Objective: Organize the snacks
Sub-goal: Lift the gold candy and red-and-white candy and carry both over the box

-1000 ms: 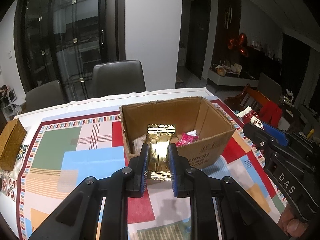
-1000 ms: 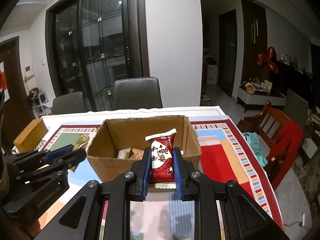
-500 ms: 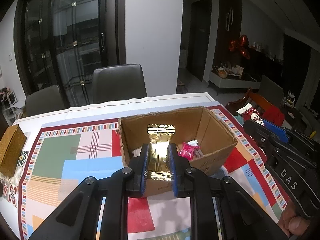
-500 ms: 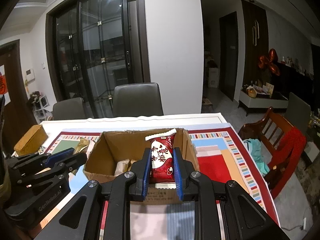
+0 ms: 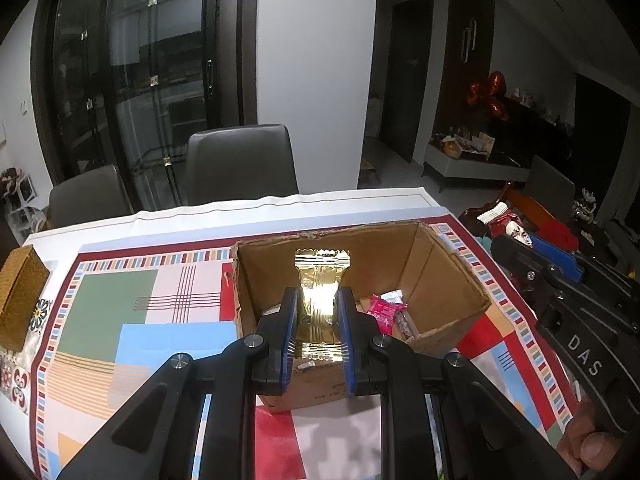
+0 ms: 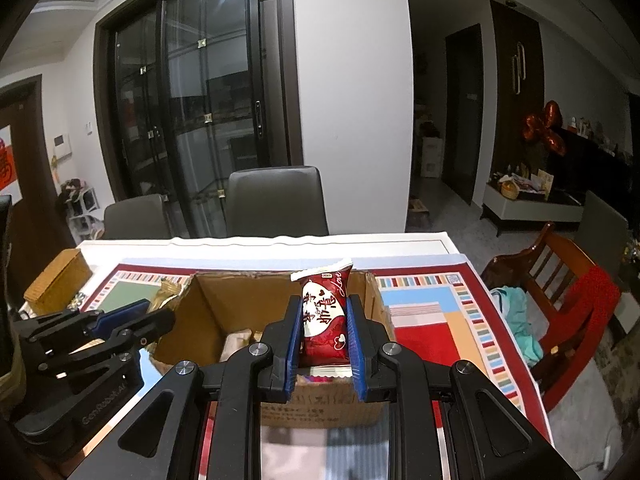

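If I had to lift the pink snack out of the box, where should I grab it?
Probably grip the pink snack across its narrow middle, coming straight down from above: it lies flat on the floor of the cardboard box, whose walls block any sideways approach.

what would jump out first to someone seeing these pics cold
Two snacks held up over the open cardboard box mid-table: a shiny gold packet clamped in the left tool, and a red packet with white lettering clamped in the right tool. A pink snack already lies inside the box.
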